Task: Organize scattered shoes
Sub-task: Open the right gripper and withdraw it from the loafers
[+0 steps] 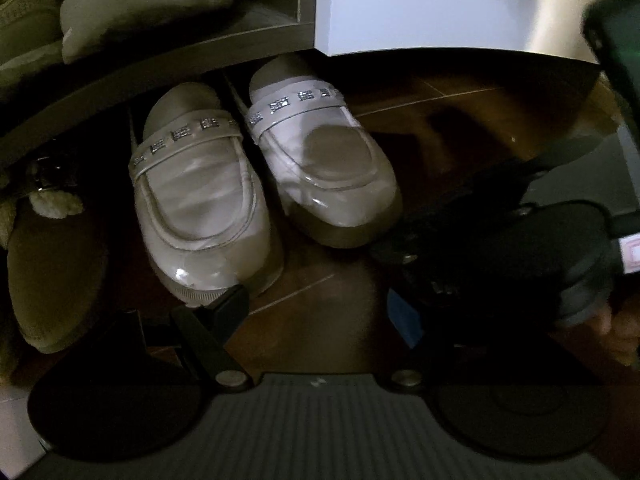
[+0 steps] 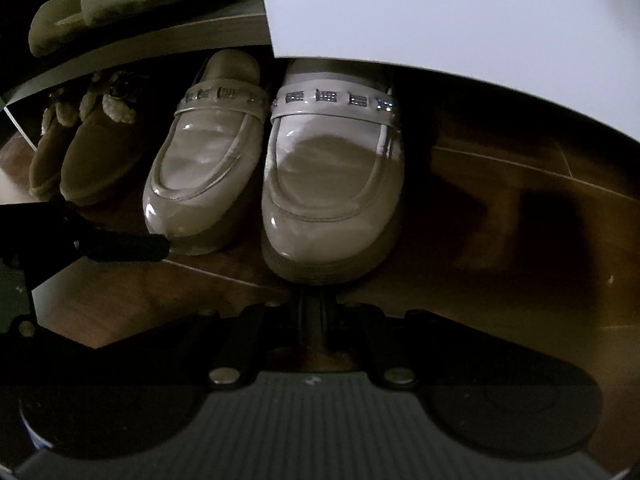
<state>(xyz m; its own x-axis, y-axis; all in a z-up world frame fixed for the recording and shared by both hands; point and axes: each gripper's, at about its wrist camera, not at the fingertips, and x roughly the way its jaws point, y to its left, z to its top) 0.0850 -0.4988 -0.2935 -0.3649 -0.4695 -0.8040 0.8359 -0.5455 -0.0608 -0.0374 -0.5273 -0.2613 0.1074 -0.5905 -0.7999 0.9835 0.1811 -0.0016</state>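
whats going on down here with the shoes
A person with a two-finger gripper in each hand is tidying shoes at the foot of a shoe rack. A pair of glossy loafers with studded straps stands side by side on the wooden floor, heels tucked under the lowest shelf. The left gripper is open, one finger touching or nearly touching the toe of one loafer; the right gripper is shut, its fingers just before the other toe. Fuzzy slippers sit beside them.
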